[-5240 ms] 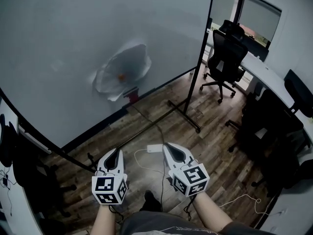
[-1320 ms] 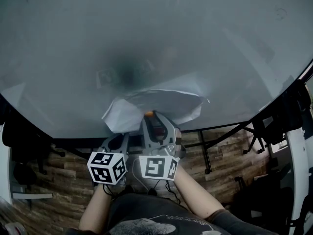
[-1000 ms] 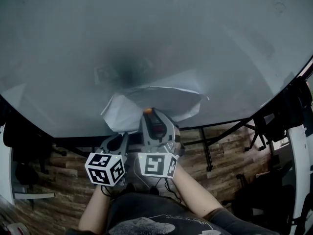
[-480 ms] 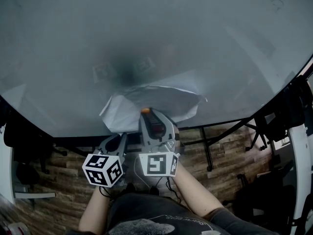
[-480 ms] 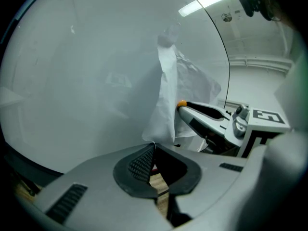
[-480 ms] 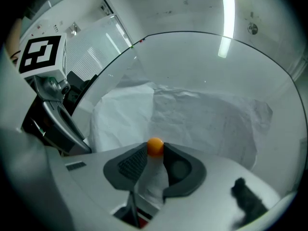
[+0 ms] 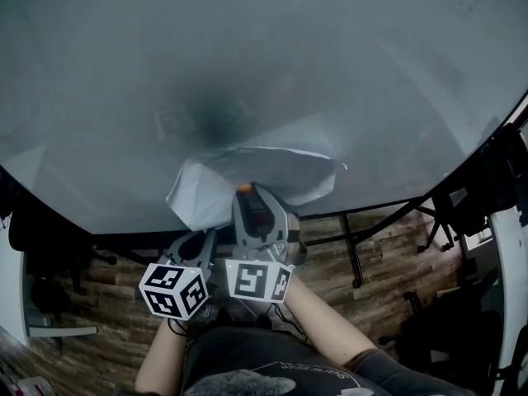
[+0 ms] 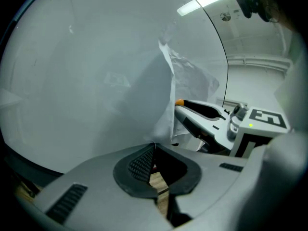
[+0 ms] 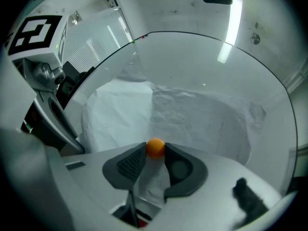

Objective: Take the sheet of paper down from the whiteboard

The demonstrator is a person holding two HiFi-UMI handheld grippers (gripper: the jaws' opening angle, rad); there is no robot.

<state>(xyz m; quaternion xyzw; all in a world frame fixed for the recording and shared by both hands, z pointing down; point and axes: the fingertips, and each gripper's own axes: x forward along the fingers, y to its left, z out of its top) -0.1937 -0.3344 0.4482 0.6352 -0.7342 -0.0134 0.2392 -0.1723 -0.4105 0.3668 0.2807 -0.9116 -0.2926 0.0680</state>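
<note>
A crumpled white sheet of paper [image 7: 276, 170] hangs low on the whiteboard [image 7: 247, 56], pinned by a small orange magnet [image 7: 245, 187]. My right gripper [image 7: 247, 191] points level at the board. In the right gripper view the orange magnet [image 9: 155, 147] sits between the tips of the right gripper [image 9: 155, 151]; the jaws are opening, and both tips still touch it. My left gripper [image 7: 204, 233] is lower and to the left. In the left gripper view that left gripper [image 8: 154, 146] is shut, with the lower corner of the sheet [image 8: 188, 83] nipped at its tips.
Below the board's lower edge are its black stand legs [image 7: 353, 254] on a wooden floor [image 7: 388, 242]. Dark office chairs stand at the right [image 7: 487, 188] and at the left [image 7: 33, 229].
Five seconds ago both grippers hung low over the floor, well back from the board. Now they are up at the sheet. Over the last second nothing has visibly moved.
</note>
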